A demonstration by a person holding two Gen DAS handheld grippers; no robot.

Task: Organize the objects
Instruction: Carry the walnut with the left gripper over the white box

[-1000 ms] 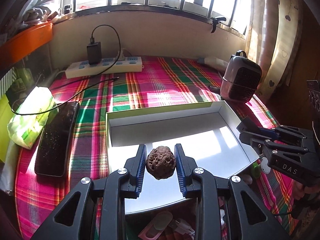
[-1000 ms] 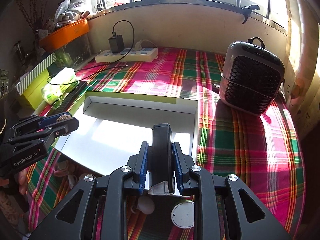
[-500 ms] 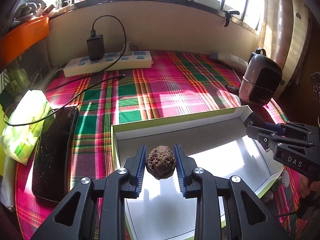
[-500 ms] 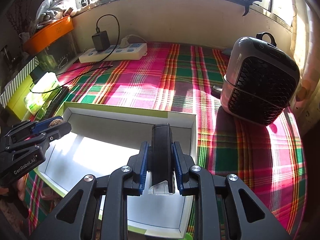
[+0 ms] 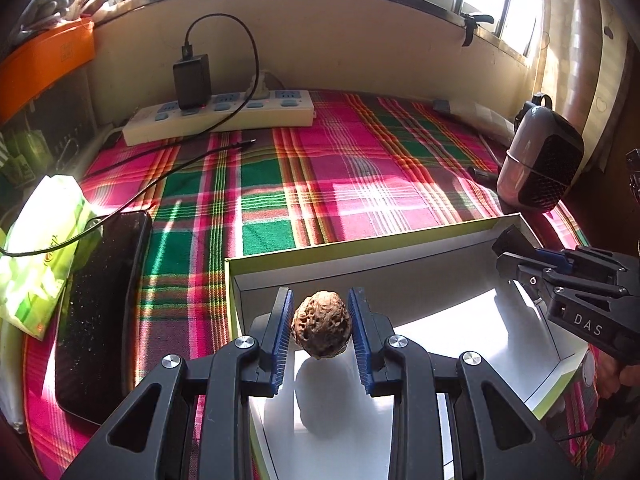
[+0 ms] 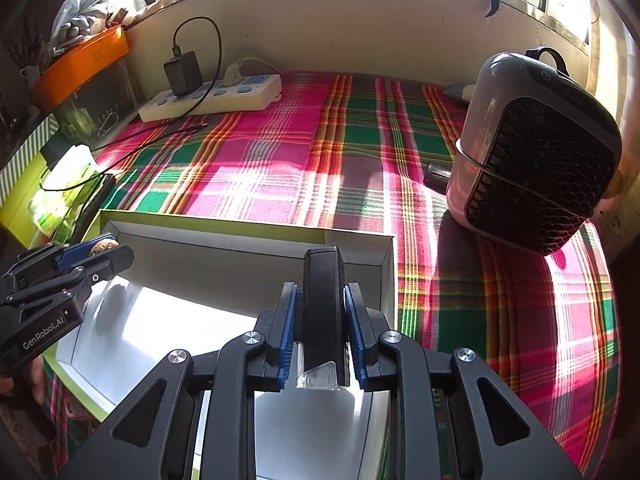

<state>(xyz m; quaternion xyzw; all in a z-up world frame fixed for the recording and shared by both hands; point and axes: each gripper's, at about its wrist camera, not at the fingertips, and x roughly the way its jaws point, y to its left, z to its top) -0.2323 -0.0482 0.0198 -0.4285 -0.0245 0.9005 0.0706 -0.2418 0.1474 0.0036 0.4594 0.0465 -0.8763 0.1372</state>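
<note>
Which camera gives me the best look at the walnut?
The left wrist view. The walnut sits centre frame, sunlit and close, pinched between the left tongs above the white box. The right wrist view shows only a small brown sliver of it at the left edge, mostly hidden by those tongs.

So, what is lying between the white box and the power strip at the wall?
Only bare plaid cloth lies between the white box and the power strip, apart from a loose black cable end near the strip; the left wrist view shows it.
</note>
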